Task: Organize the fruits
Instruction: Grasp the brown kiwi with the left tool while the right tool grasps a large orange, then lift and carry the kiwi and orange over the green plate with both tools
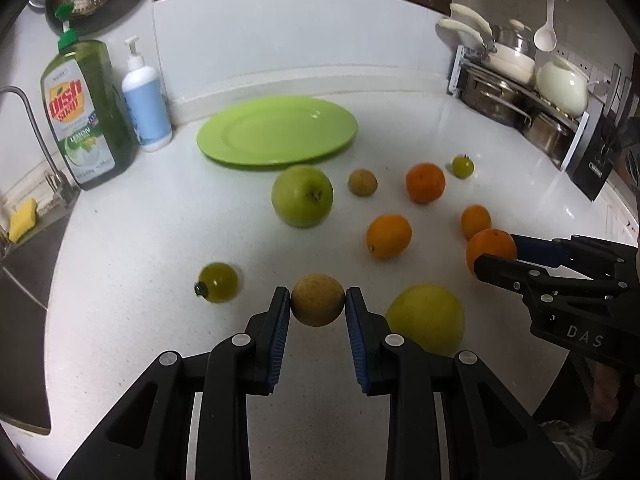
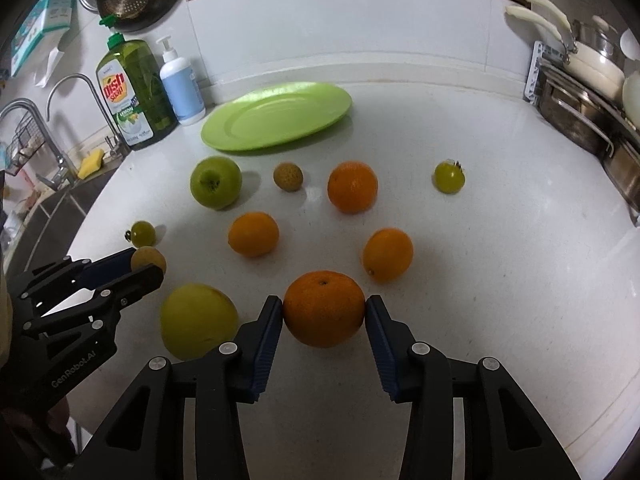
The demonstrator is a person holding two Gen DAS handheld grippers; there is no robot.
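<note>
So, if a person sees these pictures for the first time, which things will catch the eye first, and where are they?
First, each gripper closes on a fruit near the counter's front: the left gripper on a small tan fruit, the right gripper on a large orange. Next comes the bright green plate, bare, at the back beside the dish soap bottle. Between them, oranges, a green apple and small green fruits lie scattered.

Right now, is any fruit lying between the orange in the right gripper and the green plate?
Yes. From the held orange, another orange and a small brown fruit lie on the counter toward the green plate.
</note>
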